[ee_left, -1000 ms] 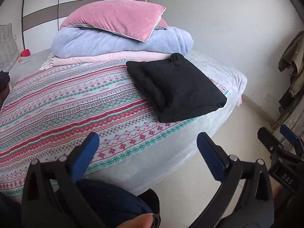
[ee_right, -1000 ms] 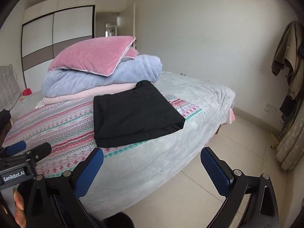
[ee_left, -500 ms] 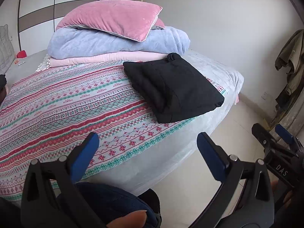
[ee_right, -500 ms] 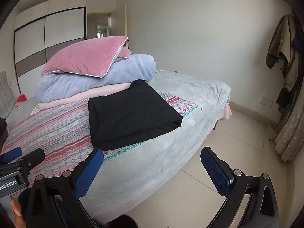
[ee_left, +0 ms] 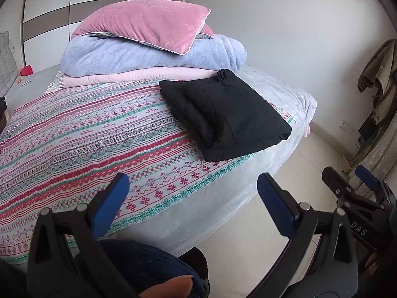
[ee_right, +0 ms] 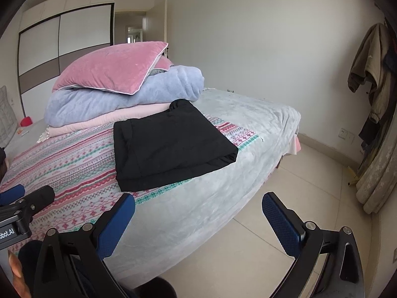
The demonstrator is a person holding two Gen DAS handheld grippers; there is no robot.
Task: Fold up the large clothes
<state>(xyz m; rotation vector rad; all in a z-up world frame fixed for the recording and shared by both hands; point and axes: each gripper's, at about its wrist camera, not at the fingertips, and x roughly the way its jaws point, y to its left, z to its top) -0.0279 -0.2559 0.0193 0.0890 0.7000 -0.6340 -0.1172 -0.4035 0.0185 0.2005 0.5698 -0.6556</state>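
A black garment [ee_left: 225, 116] lies folded into a thick rectangle on the bed's patterned striped cover [ee_left: 86, 134], near the far right corner. It also shows in the right wrist view [ee_right: 171, 146]. My left gripper [ee_left: 193, 201] is open and empty, held back from the bed's near edge. My right gripper [ee_right: 198, 213] is open and empty, also held off the bed over the floor. Each gripper shows at the edge of the other's view.
A pink pillow [ee_left: 148, 27] tops a folded blue blanket [ee_left: 148, 57] and a pink one at the head of the bed. Clothes hang on the right wall [ee_right: 372, 74]. A curtain [ee_right: 377, 173] hangs at the right. Tiled floor [ee_right: 285, 173] lies beside the bed.
Both grippers have drifted a little, so the bed and the folded garment shift slightly in view. The garment has not moved on the bed. Both grippers stay open.
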